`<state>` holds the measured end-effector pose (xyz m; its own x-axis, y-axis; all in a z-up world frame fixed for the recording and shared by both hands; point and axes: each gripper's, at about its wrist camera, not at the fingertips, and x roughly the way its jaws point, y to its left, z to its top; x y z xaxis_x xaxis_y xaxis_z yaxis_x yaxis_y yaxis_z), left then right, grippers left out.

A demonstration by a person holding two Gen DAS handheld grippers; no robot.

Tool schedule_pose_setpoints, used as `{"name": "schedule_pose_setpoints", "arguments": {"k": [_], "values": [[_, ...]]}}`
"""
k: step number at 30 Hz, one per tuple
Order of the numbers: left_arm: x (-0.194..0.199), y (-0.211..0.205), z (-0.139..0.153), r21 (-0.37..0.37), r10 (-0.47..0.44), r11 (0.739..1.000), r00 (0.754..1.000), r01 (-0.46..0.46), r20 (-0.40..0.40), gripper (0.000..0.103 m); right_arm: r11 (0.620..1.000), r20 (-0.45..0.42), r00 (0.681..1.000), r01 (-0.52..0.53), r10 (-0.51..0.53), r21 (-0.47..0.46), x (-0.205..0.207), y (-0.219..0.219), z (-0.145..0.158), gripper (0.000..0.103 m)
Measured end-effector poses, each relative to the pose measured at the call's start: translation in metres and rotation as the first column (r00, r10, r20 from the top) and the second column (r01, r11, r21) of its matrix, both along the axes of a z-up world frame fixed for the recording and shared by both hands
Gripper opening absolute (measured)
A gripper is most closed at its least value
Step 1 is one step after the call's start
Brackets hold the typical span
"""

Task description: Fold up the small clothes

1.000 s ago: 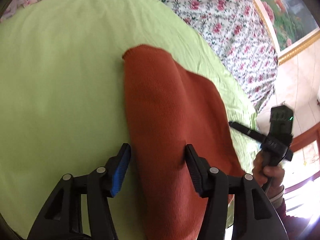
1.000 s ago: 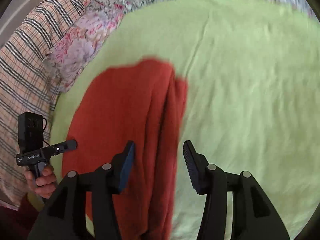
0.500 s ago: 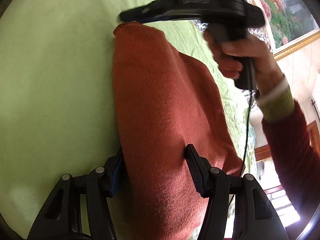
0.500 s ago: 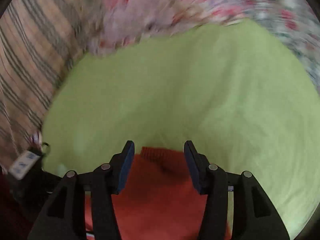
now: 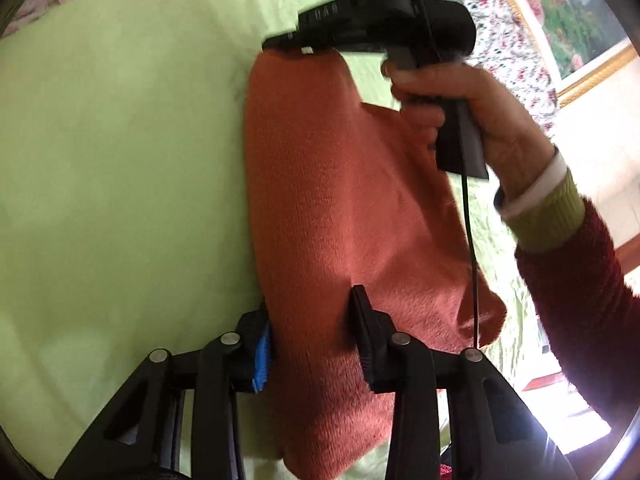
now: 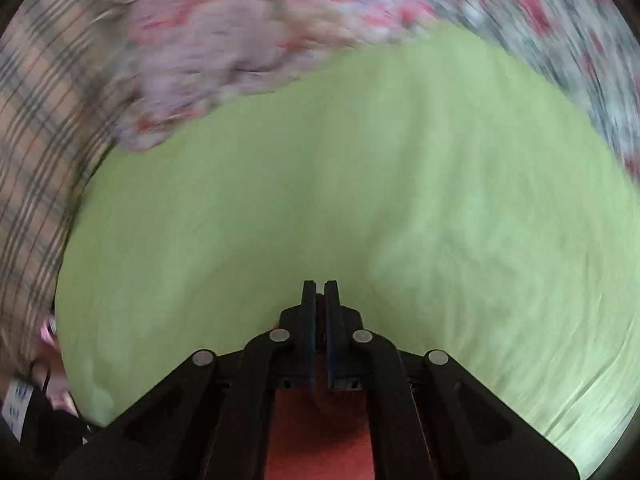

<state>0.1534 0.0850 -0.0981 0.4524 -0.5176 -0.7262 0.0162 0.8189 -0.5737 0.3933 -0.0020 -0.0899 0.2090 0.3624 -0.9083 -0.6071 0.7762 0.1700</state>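
Left tongs (image 5: 310,342) closing astride sweater (image 5: 344,208), lengthwise away.

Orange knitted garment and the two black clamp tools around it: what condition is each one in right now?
Orange knit garment: folded lengthwise, lying on the green sheet, gripped at both ends.
Left gripper: jaws closing around the garment's near end, fabric between them.
Right gripper: shut on the garment's far edge.
Person's hand: wrapped round the right gripper's handle.
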Motion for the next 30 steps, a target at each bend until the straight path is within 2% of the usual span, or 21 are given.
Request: {"name": "schedule_pose_setpoints", "arguments": {"k": [1,3,6,7,8,13,18,23,26,30], "values": [[-0.001,0.0,0.002,0.006,0.002,1.0,1.0,-0.002,-0.003,0.037,1.0,-0.021,1.0,0.015,-0.015,0.003,-0.002,-0.004,-0.005,0.005],[-0.004,-0.003,0.009,0.066,0.011,0.998,1.0,-0.011,0.0,0.045,0.996,-0.022,0.997,0.072,-0.071,0.043,-0.011,-0.02,0.001,0.009],[-0.013,-0.007,0.018,0.133,0.012,0.991,1.0,-0.013,0.011,0.046,0.972,-0.013,0.988,0.151,-0.151,0.18,-0.046,-0.062,0.025,0.03],[-0.016,-0.009,0.02,0.146,0.009,0.989,1.0,-0.011,0.012,0.046,0.962,-0.014,0.985,0.173,-0.174,0.209,-0.056,-0.077,0.031,0.04],[-0.02,-0.011,0.022,0.165,0.005,0.986,1.0,-0.007,0.015,0.045,0.953,-0.014,0.981,0.191,-0.193,0.237,-0.068,-0.095,0.038,0.042],[-0.043,-0.024,0.03,0.256,-0.018,0.967,0.999,0.007,0.042,0.045,0.928,-0.03,0.965,0.258,-0.259,0.268,-0.135,-0.169,0.045,0.042],[-0.073,-0.031,0.031,0.325,-0.061,0.945,0.996,0.039,0.057,0.047,0.911,-0.033,0.948,0.312,-0.315,0.271,-0.184,-0.206,0.043,0.042],[-0.097,-0.036,0.024,0.346,-0.096,0.936,0.993,0.068,0.065,0.056,0.878,-0.031,0.92,0.383,-0.391,0.286,-0.227,-0.232,0.042,0.042],[-0.1,-0.039,0.017,0.353,-0.103,0.933,0.993,0.075,0.062,0.058,0.86,-0.043,0.903,0.421,-0.427,0.288,-0.247,-0.245,0.037,0.042],[-0.103,-0.042,0.008,0.351,-0.112,0.933,0.992,0.085,0.055,0.061,0.861,-0.068,0.903,0.425,-0.424,0.28,-0.264,-0.245,0.028,0.042]]}}
